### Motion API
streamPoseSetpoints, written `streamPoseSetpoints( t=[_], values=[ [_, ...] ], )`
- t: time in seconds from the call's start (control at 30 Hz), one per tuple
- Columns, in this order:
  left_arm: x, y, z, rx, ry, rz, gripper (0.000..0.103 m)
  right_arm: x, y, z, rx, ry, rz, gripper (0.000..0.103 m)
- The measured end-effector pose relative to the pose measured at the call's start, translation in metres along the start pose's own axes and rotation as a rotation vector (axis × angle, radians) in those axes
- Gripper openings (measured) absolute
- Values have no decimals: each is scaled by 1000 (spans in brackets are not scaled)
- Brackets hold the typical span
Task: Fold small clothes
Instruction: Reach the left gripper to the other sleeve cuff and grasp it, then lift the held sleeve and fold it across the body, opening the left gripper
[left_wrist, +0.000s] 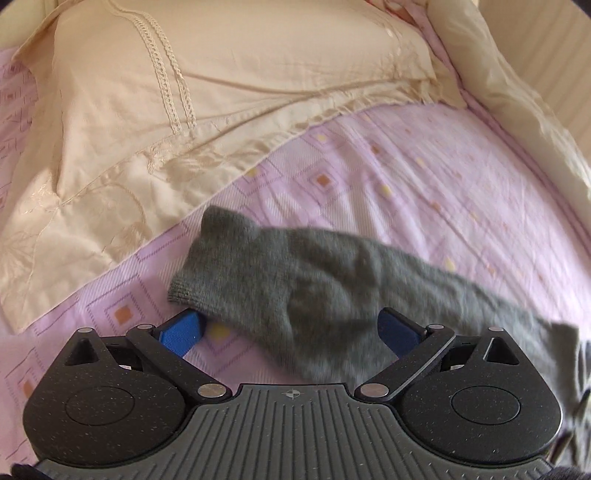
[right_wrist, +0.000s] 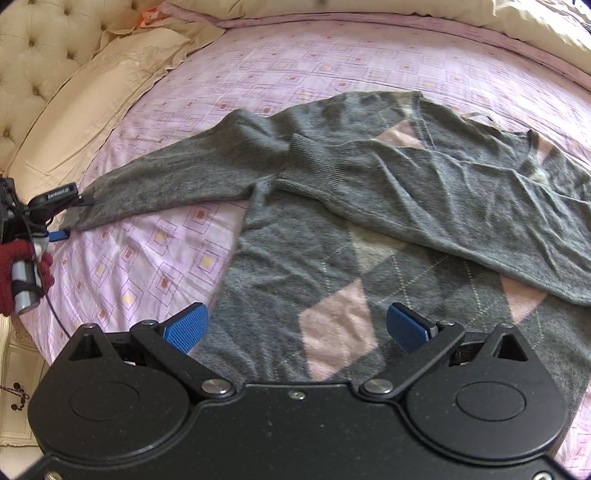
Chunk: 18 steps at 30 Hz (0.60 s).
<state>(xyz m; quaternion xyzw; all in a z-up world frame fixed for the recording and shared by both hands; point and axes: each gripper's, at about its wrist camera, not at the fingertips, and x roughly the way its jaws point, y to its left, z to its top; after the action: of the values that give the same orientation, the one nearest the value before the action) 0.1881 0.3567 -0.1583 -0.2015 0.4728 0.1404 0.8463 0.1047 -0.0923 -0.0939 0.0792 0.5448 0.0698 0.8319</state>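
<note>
At the far left of the right wrist view, a hand in a dark red knit glove (right_wrist: 14, 273) carries the left tool (right_wrist: 68, 221), whose blue pads sit at the cuff end of the left sleeve (right_wrist: 166, 181) of the grey argyle sweater (right_wrist: 332, 280). In the left wrist view that tool's fingers stand apart, released, with the cuff (left_wrist: 207, 273) lying over the gap between them but not pinched. The likeliest slip, I judge, is closing on the pink patterned bed sheet (right_wrist: 147, 266) together with the wool, or catching only one knit layer so the sleeve sags and twists when lifted. The cream embroidered pillow (left_wrist: 147, 129) lies just beyond the cuff on the far left, so a sweep that way could drag into it. Moving right, the sweater lies spread on the bed, its right sleeve (right_wrist: 424, 192) folded across the chest and wrinkled. The right tool (right_wrist: 295, 325) hovers over the lower body, fingers wide apart and holding nothing. Bare sheet lies open on the near left and far side; the tufted headboard (right_wrist: 40, 55) bounds the far left.
</note>
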Motion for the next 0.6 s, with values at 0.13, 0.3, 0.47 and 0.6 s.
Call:
streamPoseSetpoints(
  t=[0.13, 0.3, 0.47, 0.6],
  values=[
    [1, 2, 7, -17, -23, 36, 74, -1, 3, 1, 8, -5, -1, 103],
    [-4, 7, 10, -35, -29, 74, 31, -1, 1, -1, 13, 0, 3, 103],
    [-16, 23, 4, -132, -3, -3, 34, -5, -3, -7, 11, -1, 15, 103],
    [-26, 29, -14, -161, -12, -42, 52, -9, -8, -9, 13, -3, 9, 103]
  ],
)
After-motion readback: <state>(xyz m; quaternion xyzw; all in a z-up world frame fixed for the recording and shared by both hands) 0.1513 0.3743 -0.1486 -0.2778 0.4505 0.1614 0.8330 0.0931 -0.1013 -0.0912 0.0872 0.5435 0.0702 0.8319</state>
